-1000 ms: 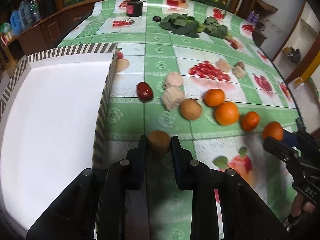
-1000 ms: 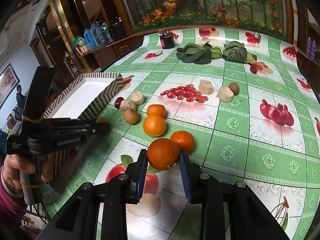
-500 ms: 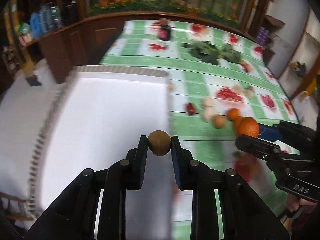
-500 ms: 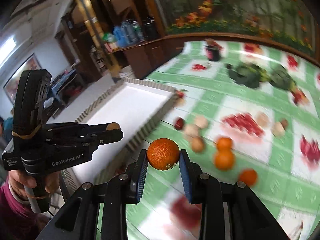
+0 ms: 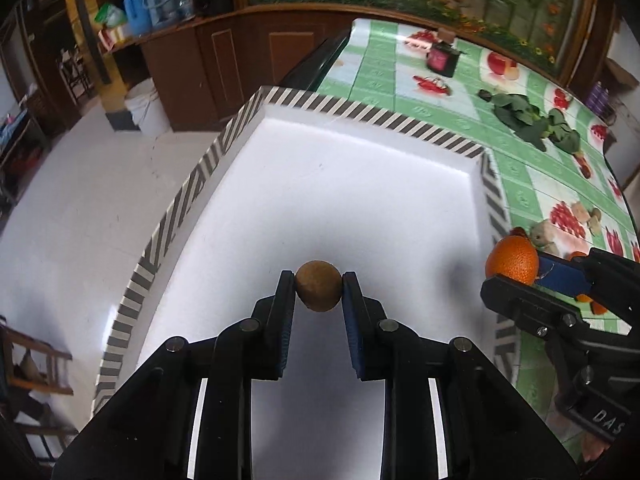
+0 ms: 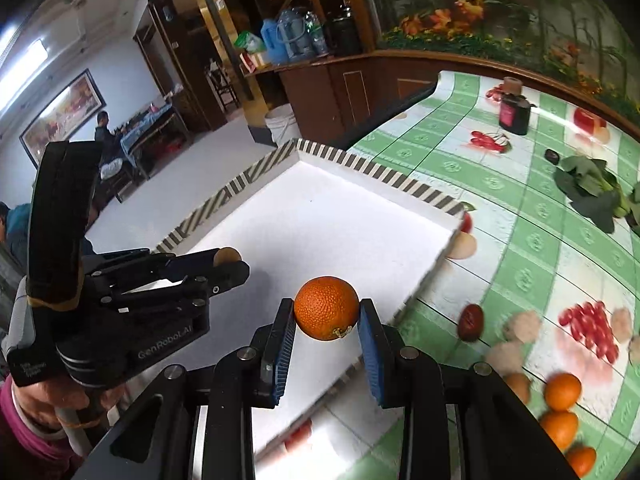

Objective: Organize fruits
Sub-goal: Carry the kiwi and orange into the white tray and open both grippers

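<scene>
A: Brown and round, that fruit (image 5: 318, 291) is pinched between the left gripper (image 5: 318, 294) pads, which sit narrow against its two sides. It hangs over the white floor of the tray (image 5: 360, 208), clear of it.

B: And the right gripper (image 6: 326, 320)?

A: It clamps an orange (image 6: 326, 313), one blue pad on each side, stem end turned down. The orange is above the tray's near right part, close to the striped rim (image 6: 424, 194) on the table side.

B: Do the two grippers show in each other's views?

A: Yes. From the left wrist, the right one comes in at the right edge with the orange at its tip. From the right wrist, the left one sits at the left, held by a hand (image 6: 44, 404) with a magenta sleeve (image 6: 24, 440), the brown fruit just peeking past its tip.

B: What lies beyond the tray?

A: A green checked cloth (image 6: 532, 248) printed with fruit. Loose on it, right of the tray: a dark red fruit (image 6: 471, 321), some pale lumps (image 6: 524, 326), and three oranges (image 6: 562, 392) near the lower right, blurred. Farther off are leafy greens (image 6: 592, 190) and a dark jar (image 6: 514, 114).

B: Anything inside the tray?

A: Only shadows under the grippers; nothing rests on its floor.
</scene>
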A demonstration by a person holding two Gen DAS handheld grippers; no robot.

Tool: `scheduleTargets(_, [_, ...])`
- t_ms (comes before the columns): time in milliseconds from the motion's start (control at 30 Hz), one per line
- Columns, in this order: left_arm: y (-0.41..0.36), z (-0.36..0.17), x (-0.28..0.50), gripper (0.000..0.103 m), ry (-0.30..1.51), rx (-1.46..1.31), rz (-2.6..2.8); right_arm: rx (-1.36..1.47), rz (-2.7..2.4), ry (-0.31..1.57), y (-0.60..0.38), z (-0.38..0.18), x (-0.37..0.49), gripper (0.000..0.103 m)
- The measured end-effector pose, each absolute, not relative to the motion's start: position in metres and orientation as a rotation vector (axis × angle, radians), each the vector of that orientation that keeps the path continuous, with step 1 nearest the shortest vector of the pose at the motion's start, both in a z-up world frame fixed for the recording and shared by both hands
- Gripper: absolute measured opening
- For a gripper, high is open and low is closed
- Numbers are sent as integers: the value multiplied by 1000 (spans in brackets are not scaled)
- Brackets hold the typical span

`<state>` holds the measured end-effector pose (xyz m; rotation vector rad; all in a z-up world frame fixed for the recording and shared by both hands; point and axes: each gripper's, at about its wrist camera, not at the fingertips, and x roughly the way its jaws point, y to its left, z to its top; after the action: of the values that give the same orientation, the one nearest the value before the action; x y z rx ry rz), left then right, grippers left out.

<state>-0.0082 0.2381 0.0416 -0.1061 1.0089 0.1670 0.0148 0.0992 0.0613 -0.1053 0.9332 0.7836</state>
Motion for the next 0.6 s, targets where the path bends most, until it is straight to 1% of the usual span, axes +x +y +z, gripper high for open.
scheduleTargets(333, [251,32,-9,23,1023,-131,217,-200,752,984,124,34,28,31])
scheduleTargets(367, [254,32,-10,23,1021,-140,222,-211,760,988,127,31,28,31])
scheduleTargets(433, [256,32,-10,23,1020,-154,224,-218,770,984,129,30,26,38])
scheduleTargets(500, [258,31,-12,31,1021,-170,208,-217,782,970,129,31,24,46])
scheduleTargets(567, [257,31,-14,44,1022,-186,183,-211,784,959,128,34,22,46])
scheduleTargets(600, [256,32,-15,45,1017,-193,168,-205,786,955,126,36,22,46])
